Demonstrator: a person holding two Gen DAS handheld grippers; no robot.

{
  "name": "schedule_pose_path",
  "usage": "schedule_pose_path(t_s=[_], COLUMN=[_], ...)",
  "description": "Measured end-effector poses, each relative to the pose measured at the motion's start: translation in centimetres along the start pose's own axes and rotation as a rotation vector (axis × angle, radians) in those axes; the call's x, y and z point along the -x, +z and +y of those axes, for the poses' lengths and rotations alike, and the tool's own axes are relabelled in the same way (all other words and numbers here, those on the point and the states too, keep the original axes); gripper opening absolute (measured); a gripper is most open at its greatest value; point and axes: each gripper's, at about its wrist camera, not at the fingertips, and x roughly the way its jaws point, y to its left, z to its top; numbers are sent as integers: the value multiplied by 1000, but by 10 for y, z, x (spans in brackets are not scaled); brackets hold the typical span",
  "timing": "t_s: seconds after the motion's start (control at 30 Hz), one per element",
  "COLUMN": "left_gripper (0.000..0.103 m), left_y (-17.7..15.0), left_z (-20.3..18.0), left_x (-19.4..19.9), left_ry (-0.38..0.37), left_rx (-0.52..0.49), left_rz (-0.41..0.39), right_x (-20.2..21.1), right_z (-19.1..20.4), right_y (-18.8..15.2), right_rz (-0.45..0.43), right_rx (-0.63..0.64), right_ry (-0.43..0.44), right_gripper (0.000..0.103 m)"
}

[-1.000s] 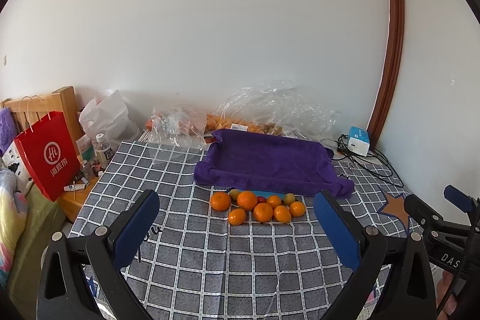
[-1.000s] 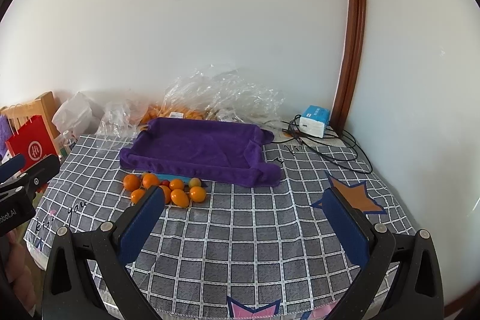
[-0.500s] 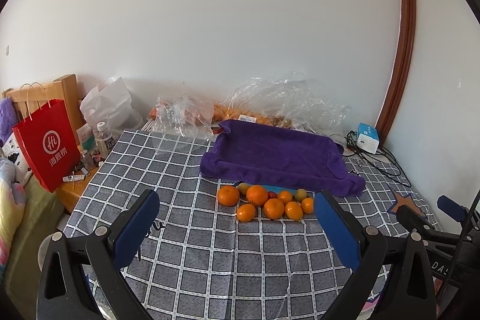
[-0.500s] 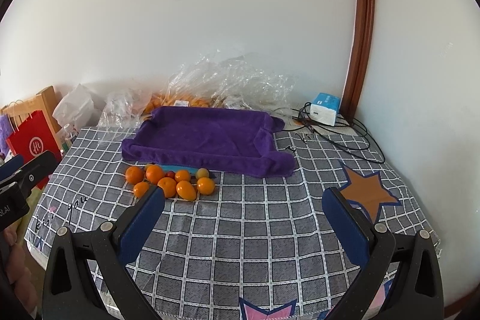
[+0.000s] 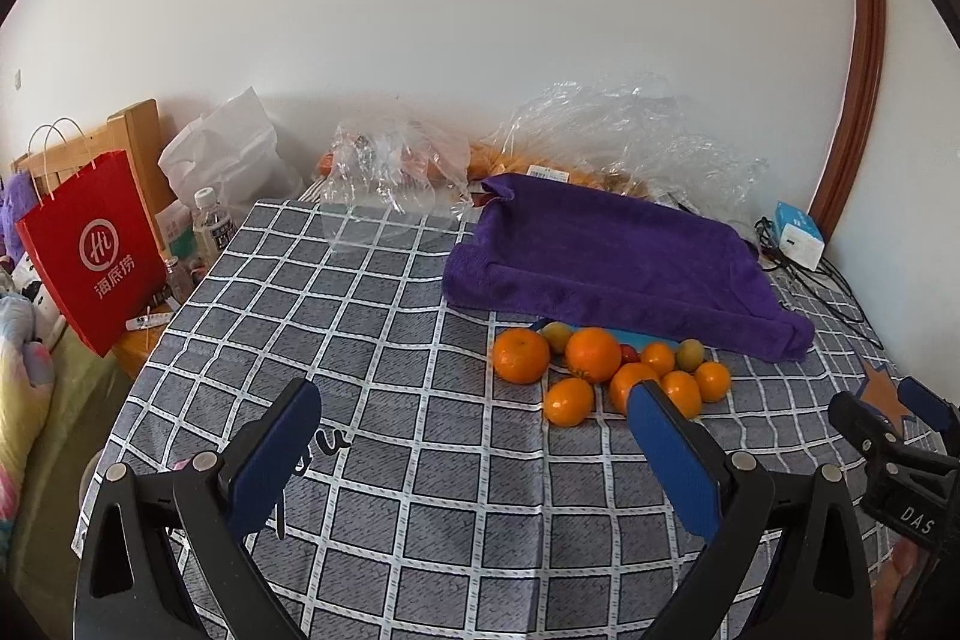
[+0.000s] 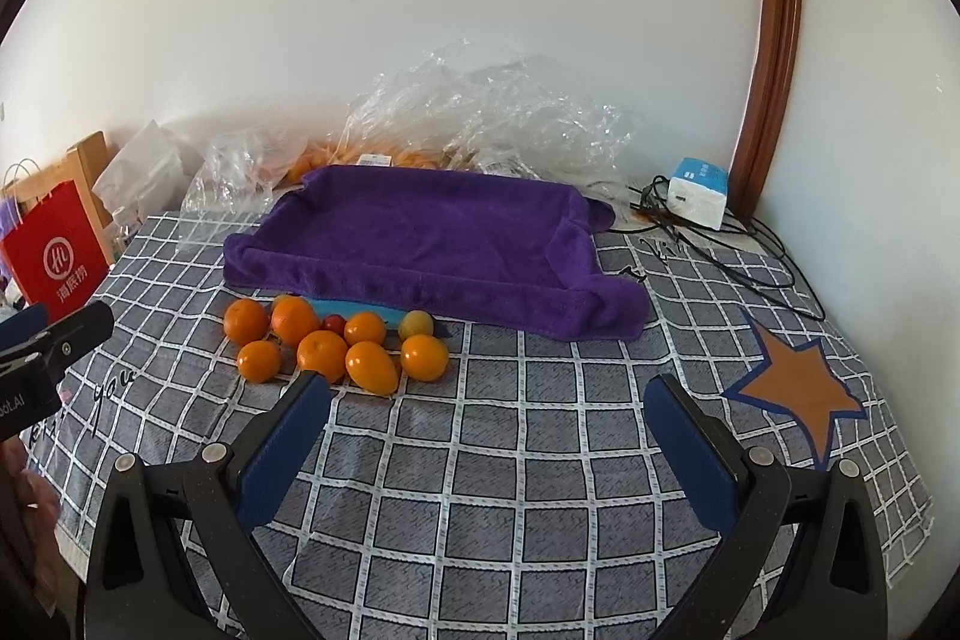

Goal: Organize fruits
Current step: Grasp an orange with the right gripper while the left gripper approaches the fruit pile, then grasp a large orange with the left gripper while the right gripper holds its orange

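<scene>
Both grippers, left gripper (image 5: 474,415) and right gripper (image 6: 489,400), are hovering with fingers spread, empty; the purple towel (image 6: 420,244) is hiding most of a blue tray (image 6: 348,307) behind the fruits (image 6: 336,340).

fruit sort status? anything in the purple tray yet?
Done: nothing. The purple towel-lined tray looks empty, and the fruit pile sits on the checked tablecloth just in front of it. In hand: nothing; the left claw and right claw are both open, above the cloth near the pile. Left: every orange, the small red one and the greenish ones.
</scene>
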Motion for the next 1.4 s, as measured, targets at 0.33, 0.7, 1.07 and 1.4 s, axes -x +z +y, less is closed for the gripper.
schedule_pose_path(t_s=[0.33,0.7,1.07,1.4], left_gripper=[94,82,81,66], left_y=[-9,-16,-5,15], left_z=[16,24,26,1], left_x=[-47,-84,-101,-131], left_ry=[11,-74,-134,-177], left_rx=[-17,13,95,76], left_rz=[77,171,180,231], right_x=[-58,-115,-145,-127], right_z=[-9,6,8,-16], right_y=[-3,-2,2,-9], right_rz=[104,160,225,190], right_rx=[-63,-82,-116,-8], right_ry=[81,176,234,123], right_gripper=[82,53,35,35])
